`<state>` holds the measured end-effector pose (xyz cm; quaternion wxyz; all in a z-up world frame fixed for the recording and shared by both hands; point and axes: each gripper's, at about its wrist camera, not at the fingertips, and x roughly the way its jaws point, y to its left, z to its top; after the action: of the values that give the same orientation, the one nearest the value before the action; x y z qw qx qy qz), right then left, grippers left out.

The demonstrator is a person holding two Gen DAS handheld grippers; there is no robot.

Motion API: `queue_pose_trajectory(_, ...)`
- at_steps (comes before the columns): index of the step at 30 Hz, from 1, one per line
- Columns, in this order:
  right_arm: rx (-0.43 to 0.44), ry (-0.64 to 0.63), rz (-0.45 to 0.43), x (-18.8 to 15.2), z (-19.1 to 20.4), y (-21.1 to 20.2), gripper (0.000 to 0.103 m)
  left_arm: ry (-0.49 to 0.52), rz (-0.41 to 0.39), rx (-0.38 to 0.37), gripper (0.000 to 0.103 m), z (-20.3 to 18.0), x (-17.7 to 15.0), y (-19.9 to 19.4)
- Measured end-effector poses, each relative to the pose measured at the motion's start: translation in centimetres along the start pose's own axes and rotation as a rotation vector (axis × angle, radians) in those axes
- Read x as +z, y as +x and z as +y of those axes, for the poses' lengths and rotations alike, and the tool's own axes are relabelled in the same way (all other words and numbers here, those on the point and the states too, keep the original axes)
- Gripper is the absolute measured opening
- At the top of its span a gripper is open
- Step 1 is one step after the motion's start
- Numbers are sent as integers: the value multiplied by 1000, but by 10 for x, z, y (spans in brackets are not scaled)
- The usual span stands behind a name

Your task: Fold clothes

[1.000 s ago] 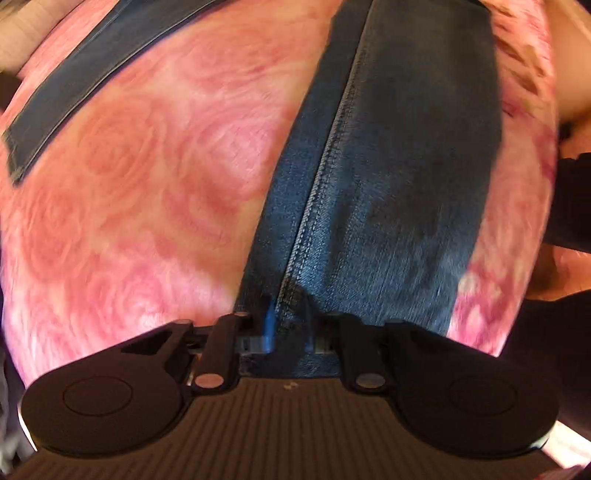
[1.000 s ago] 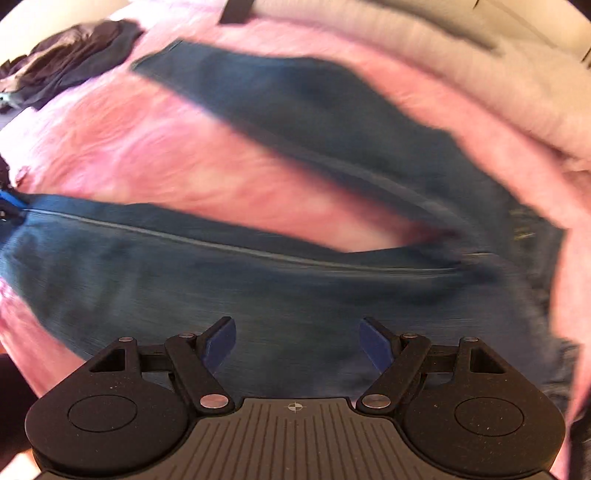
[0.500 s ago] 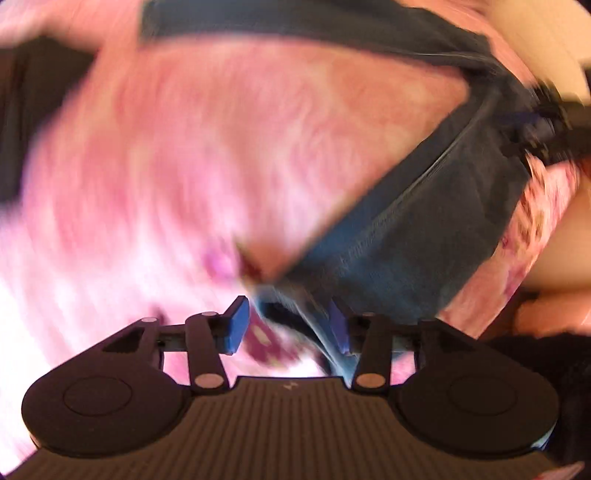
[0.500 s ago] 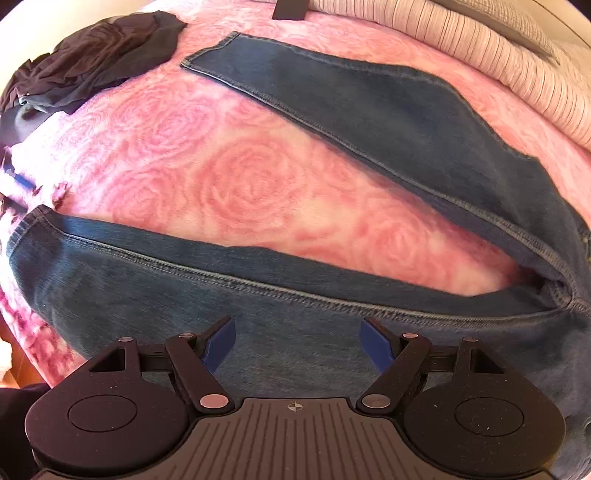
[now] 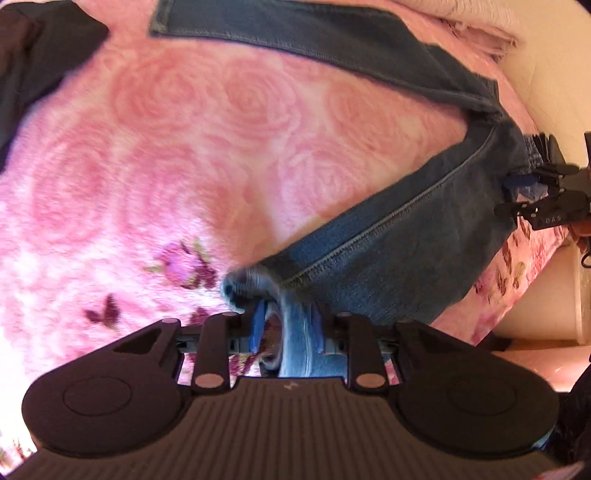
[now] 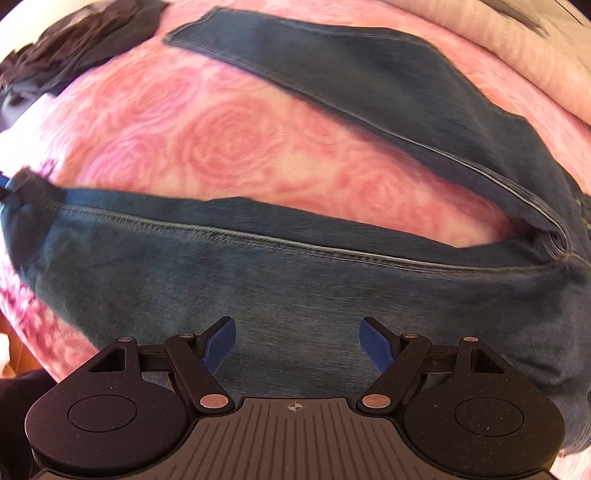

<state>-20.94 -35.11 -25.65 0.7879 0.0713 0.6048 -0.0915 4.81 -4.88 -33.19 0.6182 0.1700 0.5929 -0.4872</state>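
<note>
Blue jeans (image 6: 295,280) lie spread on a pink rose blanket (image 6: 221,147), their two legs splayed apart. My left gripper (image 5: 288,325) is closing on the hem of the near leg (image 5: 388,240). The curled cuff, pale inside out, fills the gap between its pads. From the right wrist view this gripper shows only as a dark tip with a blue pad at the left edge (image 6: 5,188). Low over the upper part of the near leg, my right gripper (image 6: 297,339) stands open with nothing between its fingers. It also shows at the right edge of the left view (image 5: 517,192).
A dark crumpled garment (image 6: 81,40) lies on the blanket beyond the far leg's hem (image 6: 207,33). A pale ribbed quilt (image 6: 517,44) runs along the back. The bed's edge drops off at the right of the left wrist view (image 5: 535,314).
My left gripper let go of the leg near its seam, rolled and moved to the hem, and now has the cuff between its fingers. The right gripper drifted slightly over the near leg and stayed open.
</note>
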Motion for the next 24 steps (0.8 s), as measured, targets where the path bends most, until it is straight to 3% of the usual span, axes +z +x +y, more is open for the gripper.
queue_pose_trajectory(4,15,38,7,0,0,5,77,-36,30,-24,25,9,-2,5)
queue_pose_trajectory(7,32,52,16,0,4,10,77,-52,-12,-11,25,14,-2,8)
queue_pose_trajectory(13,32,27,18,-3,11,12,77,19,-107,-28,25,3,15,11)
queue_pose_trajectory(19,21,35,22,-6,8,11,77,-12,124,-54,25,5,-2,36)
queue_pose_trajectory(20,22,37,21,-6,7,11,77,-22,117,-59,24,5,-3,37)
queue_pose_trajectory(21,22,40,19,-6,7,11,77,-37,93,-66,22,6,-4,36)
queue_pose_trajectory(23,22,43,17,-6,7,12,77,-68,45,-108,0,7,3,34)
queue_pose_trajectory(24,21,46,18,-6,6,13,77,-79,11,-131,0,8,8,31)
